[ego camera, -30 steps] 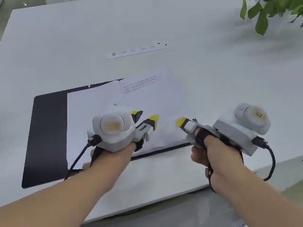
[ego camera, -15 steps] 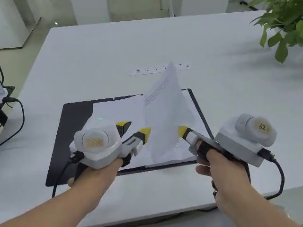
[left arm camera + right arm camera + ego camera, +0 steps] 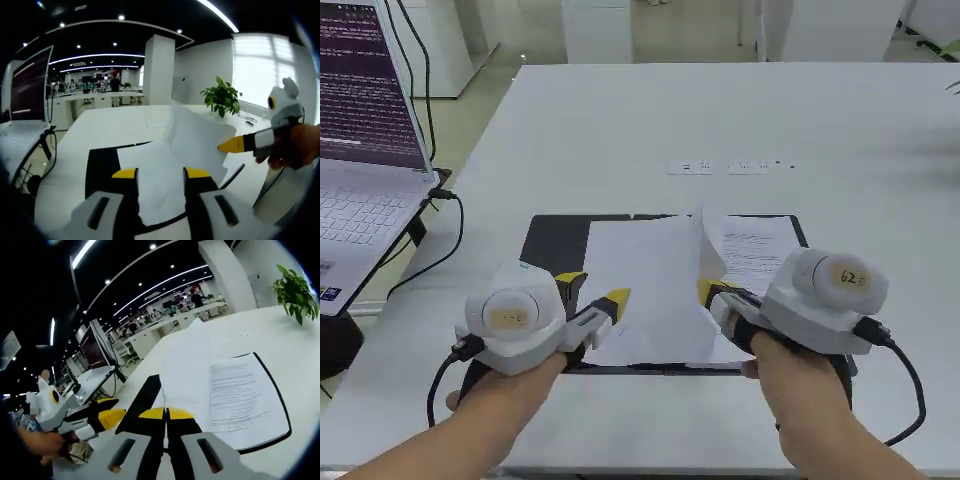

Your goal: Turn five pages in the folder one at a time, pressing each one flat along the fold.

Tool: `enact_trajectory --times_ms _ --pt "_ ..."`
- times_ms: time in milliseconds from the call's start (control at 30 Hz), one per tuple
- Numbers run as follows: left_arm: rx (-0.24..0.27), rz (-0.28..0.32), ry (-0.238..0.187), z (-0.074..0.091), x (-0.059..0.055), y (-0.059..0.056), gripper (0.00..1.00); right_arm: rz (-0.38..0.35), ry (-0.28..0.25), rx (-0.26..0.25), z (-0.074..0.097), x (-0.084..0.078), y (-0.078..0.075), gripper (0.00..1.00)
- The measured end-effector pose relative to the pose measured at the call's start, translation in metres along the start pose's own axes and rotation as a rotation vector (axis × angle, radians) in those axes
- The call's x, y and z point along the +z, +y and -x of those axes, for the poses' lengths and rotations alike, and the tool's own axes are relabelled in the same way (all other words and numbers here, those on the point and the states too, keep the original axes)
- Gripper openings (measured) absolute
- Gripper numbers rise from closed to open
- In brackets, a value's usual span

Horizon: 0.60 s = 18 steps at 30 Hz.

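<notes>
A: Step in hand?
B: We read it as mid-turn. One lifted page (image 3: 187, 370) stands nearly upright over the fold of the folder (image 3: 555, 240). The folder lies open near the bench's front edge, about midway along. The right hand-held gripper (image 3: 710, 291) looks clenched on that page's lower edge. In its own view the jaws are together and the sheet rises from them.
A: And the left?
B: The left hand-held gripper (image 3: 592, 290) is released, jaws apart, nothing between them. It hangs over the blank sheet (image 3: 640, 270) on the folder's left half.
A: Next move?
B: We'd carry the page across to the left, let go, then press along the fold to flatten it. The paper is thin, and a hard pull could crease it or tear it at the binding.
A: Count.
B: One folder, one page in the air, one printed sheet (image 3: 760, 250) exposed on the right, two hand-held grippers. One laptop (image 3: 360, 150) beyond the bench's left edge, one socket strip (image 3: 730, 166) toward the far edge. We cannot tell how many of the five pages are done.
</notes>
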State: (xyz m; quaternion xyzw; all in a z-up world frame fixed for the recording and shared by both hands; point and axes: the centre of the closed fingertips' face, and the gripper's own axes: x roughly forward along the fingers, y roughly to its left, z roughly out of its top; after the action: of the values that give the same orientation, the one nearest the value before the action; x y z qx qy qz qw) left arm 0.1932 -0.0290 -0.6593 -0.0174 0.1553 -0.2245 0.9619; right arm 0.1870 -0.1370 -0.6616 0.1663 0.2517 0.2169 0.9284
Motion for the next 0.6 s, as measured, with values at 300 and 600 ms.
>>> enact_trajectory --times_ms 300,600 --pt "0.069 0.033 -0.008 0.026 -0.004 0.028 0.34 0.086 0.113 0.037 -0.03 -0.032 0.023 0.0" --pt "0.117 0.058 -0.011 0.045 -0.007 0.044 0.33 0.174 0.224 0.064 -0.057 -0.067 0.038 0.0"
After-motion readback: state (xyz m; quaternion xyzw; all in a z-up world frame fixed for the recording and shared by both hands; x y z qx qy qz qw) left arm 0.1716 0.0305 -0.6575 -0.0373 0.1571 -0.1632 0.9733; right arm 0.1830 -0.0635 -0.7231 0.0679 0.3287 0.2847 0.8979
